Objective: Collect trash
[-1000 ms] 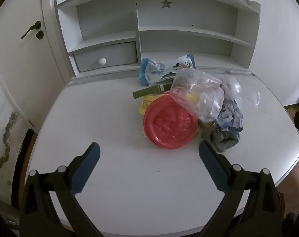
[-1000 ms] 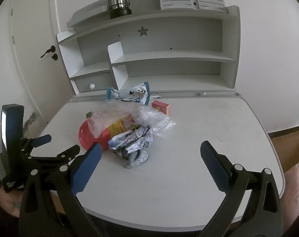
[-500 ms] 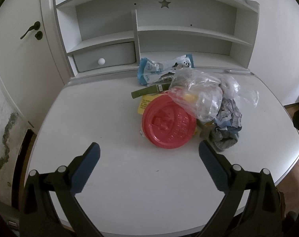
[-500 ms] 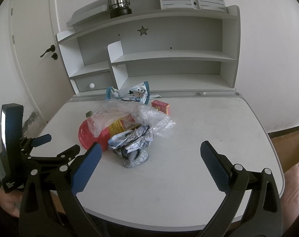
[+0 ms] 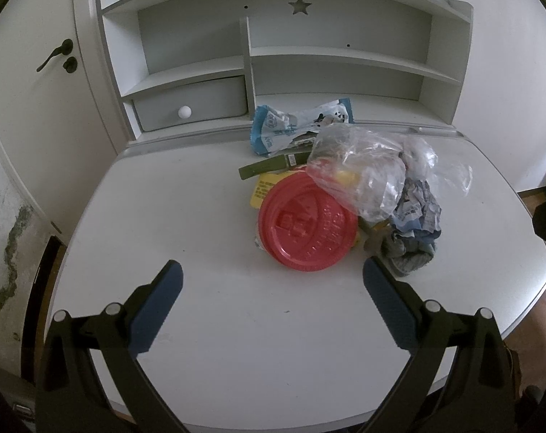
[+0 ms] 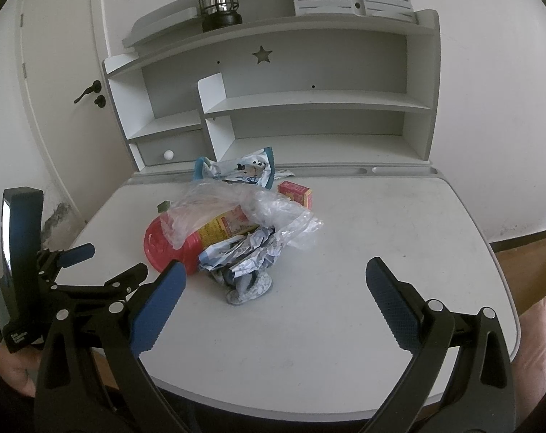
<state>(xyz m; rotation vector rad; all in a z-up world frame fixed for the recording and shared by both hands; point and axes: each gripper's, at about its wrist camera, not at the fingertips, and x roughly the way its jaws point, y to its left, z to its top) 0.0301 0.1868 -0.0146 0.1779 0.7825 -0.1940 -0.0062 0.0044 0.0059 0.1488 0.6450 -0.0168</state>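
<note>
Fingers (image 5: 381,290) spread – clear bag (image 5: 363,173) drapes red cup (image 5: 307,232).

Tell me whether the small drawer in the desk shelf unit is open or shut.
Shut. The drawer front sits flush within its compartment under the left shelf, with its white knob facing out and no gap showing around it.

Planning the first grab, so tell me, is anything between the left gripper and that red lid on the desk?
Nothing visible. The left gripper is open, and only bare desk lies between it and the red lid. The clear plastic bag overlaps the lid's far edge.
</note>
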